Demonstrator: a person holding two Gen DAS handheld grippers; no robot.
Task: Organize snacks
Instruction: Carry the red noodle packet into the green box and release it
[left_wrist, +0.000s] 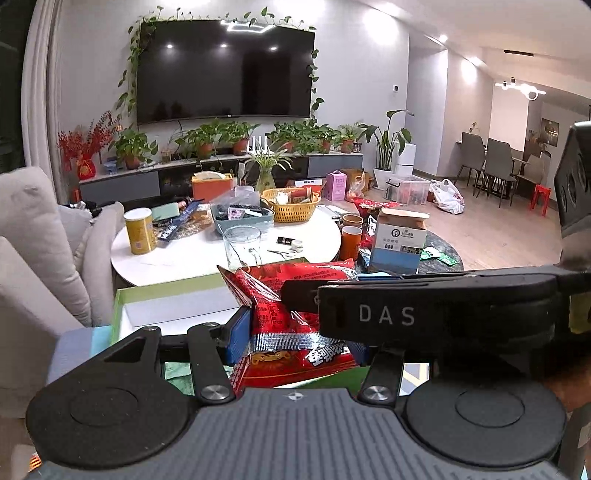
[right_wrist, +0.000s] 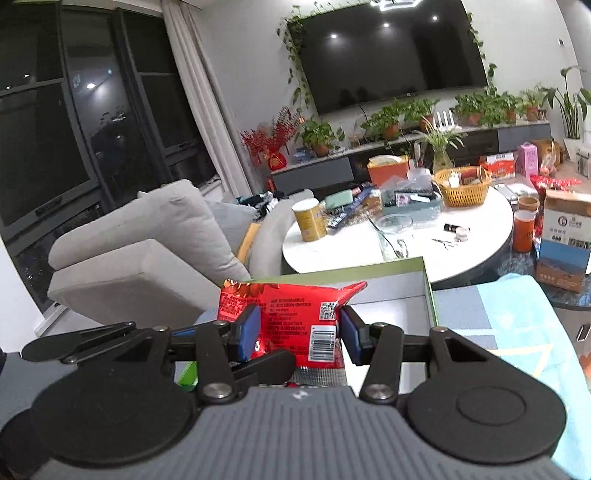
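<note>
A red snack bag (left_wrist: 295, 325) sits between the blue pads of my left gripper (left_wrist: 295, 332), which is shut on it. The right gripper's black body crosses the left wrist view and hides the left gripper's right pad. In the right wrist view the same red bag (right_wrist: 295, 317) lies between the blue pads of my right gripper (right_wrist: 297, 330), which is shut on it. Both hold the bag above a green-rimmed white box (right_wrist: 428, 284), also seen in the left wrist view (left_wrist: 122, 306).
A round white table (left_wrist: 177, 258) behind the box carries a yellow can (left_wrist: 139, 230), a glass bowl (left_wrist: 242, 243), a wicker basket (left_wrist: 291, 205) and brown cups (left_wrist: 350, 242). A carton (left_wrist: 397, 240) stands at the right. A grey sofa (right_wrist: 129, 258) is at the left.
</note>
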